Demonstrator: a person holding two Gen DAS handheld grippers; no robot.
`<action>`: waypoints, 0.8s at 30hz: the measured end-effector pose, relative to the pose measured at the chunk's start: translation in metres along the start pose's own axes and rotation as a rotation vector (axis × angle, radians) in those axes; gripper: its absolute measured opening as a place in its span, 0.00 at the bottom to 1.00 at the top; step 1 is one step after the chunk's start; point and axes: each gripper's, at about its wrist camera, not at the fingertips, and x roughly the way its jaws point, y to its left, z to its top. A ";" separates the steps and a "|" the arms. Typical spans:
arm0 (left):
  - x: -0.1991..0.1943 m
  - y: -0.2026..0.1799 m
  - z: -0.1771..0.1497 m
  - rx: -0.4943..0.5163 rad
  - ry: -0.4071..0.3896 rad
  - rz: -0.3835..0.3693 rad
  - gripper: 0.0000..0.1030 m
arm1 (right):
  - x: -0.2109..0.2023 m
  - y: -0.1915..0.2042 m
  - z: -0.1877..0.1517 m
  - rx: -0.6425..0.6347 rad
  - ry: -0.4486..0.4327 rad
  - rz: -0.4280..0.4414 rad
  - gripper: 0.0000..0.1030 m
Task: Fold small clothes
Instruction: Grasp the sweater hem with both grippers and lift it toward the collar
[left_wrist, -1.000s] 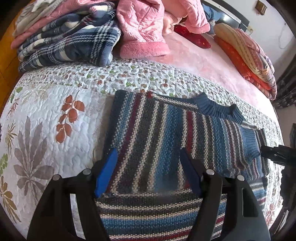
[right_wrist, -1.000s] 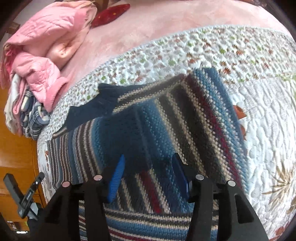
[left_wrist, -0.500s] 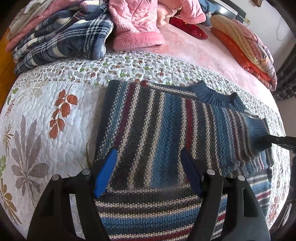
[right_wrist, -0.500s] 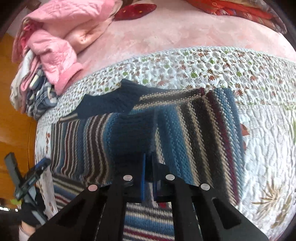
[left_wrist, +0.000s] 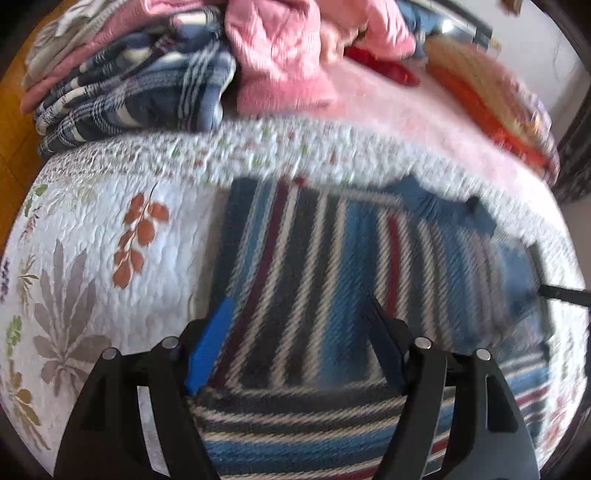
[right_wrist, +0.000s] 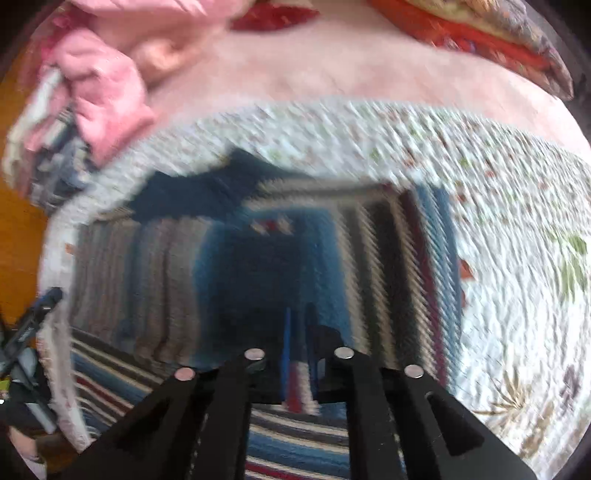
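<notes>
Your bed fills both views, its pink cover showing toward the far side and a white quilt with printed leaves spread over the near part. On that quilt lies the striped knitted sweater, blue, grey, cream and dark red, with its dark blue collar toward the far edge; part of the garment is folded over so vertical stripes sit on top of horizontal ones nearest you. Both views are blurred by motion, so fine detail is lost.

At the far left of the bed you have a heap of clothes: a blue plaid piece and a pink quilted jacket beside it, with a red item just past them. Folded orange and patterned bedding lies at the far right.

Your left tongs are spread wide, blue pads apart, hovering over the sweater's folded layer with nothing between them. Your right tongs are pressed nearly together and pinching the sweater's knit, dark blue and red fabric showing in the narrow gap. From the left wrist view, a black tip of the right tongs reaches the sweater's right edge.
</notes>
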 end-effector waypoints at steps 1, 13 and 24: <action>0.000 -0.002 0.000 -0.008 0.000 -0.016 0.71 | -0.001 0.003 0.000 -0.003 -0.004 0.030 0.12; 0.049 -0.018 -0.035 0.128 0.163 0.097 0.71 | 0.049 0.008 -0.014 0.001 0.111 0.002 0.14; -0.043 -0.024 -0.028 0.098 0.110 0.039 0.74 | -0.044 0.020 -0.033 0.058 -0.023 0.136 0.40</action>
